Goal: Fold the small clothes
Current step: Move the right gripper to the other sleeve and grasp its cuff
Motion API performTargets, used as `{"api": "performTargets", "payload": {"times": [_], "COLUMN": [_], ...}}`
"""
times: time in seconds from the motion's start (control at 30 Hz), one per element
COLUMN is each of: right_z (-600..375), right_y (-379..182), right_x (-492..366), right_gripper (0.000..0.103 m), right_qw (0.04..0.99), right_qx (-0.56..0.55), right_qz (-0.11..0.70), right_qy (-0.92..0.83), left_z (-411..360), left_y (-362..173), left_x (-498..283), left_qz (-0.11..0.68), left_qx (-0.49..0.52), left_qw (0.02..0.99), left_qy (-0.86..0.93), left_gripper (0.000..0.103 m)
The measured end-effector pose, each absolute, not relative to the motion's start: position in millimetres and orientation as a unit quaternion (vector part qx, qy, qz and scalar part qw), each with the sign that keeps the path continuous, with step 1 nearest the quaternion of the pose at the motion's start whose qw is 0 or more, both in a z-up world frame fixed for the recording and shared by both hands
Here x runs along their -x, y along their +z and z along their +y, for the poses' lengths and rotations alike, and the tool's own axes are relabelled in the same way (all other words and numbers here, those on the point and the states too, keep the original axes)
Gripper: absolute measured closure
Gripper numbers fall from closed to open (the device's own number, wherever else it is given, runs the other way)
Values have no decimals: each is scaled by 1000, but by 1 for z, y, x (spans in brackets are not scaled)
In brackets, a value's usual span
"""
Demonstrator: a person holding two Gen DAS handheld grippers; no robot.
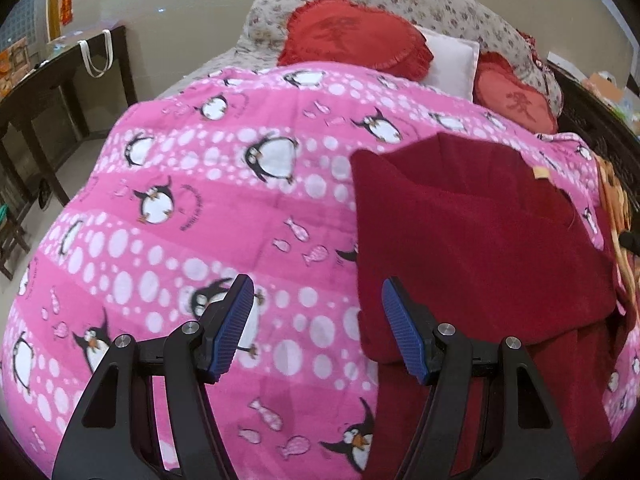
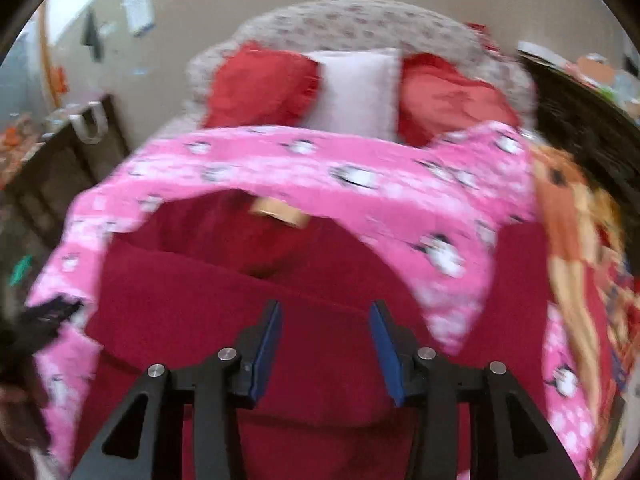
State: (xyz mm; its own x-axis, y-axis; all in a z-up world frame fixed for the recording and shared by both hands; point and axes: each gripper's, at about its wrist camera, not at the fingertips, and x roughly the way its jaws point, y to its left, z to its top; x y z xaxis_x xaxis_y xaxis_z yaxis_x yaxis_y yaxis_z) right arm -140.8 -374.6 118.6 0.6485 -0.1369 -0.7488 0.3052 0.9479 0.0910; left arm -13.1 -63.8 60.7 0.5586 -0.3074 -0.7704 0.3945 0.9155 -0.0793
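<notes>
Red garment (image 1: 480,240), folded, on penguin blanket (image 1: 200,200)

A: Cushions at the bed's head?
B: Three: two red ones (image 1: 352,34) (image 1: 516,96), one white pillow (image 1: 452,60) between them.
A: Clothes?
B: One dark red garment (image 1: 480,240), with one tan label (image 1: 540,173).
A: Covers?
B: One pink penguin blanket (image 1: 200,200).
A: Grippers?
B: Two: left gripper (image 1: 318,328), right gripper (image 2: 325,350).
</notes>
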Motion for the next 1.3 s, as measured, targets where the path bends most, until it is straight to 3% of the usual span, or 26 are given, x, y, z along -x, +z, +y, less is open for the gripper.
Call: {"api": "performTargets", "payload": {"times": [0.17, 0.27, 0.37, 0.5, 0.73, 0.8, 0.93, 1.03, 1.13, 1.3], "right_z": [-326, -300, -297, -296, -339, -352, -366, -401, -455, -531], "right_y": [108, 74, 40, 63, 60, 41, 66, 85, 88, 71], "right_x": [92, 63, 47, 74, 139, 144, 163, 170, 169, 163], "right_gripper": [60, 68, 68, 68, 60, 60, 60, 54, 38, 37], "right_qw": [906, 889, 875, 884, 874, 854, 870, 874, 858, 832], "right_qx": [-97, -62, -56, -68, -87, -104, -129, -140, -154, -217], "right_qz": [411, 453, 481, 462, 466, 496, 466, 441, 432, 434], "right_qy": [-8, -10, -29, -27, -111, -121, -97, -150, -231, -269], "left_z": [-77, -75, -72, -66, -88, -105, -137, -142, -142, -143], "left_y": [38, 32, 35, 48, 75, 69, 42, 41, 42, 39], "left_x": [1, -5, -8, 1, 30, 34, 40, 47, 46, 44], "left_qz": [453, 454, 459, 442, 404, 414, 454, 439, 444, 444], "left_qx": [-69, -64, -63, -62, -47, -62, -109, -127, -122, -127], "left_qw": [873, 874, 873, 881, 892, 883, 854, 861, 858, 858], "left_qy": [-169, -158, -155, -158, -199, -212, -230, -224, -226, -224], "left_gripper": [36, 36, 36, 36, 36, 36, 36, 36, 36, 34]}}
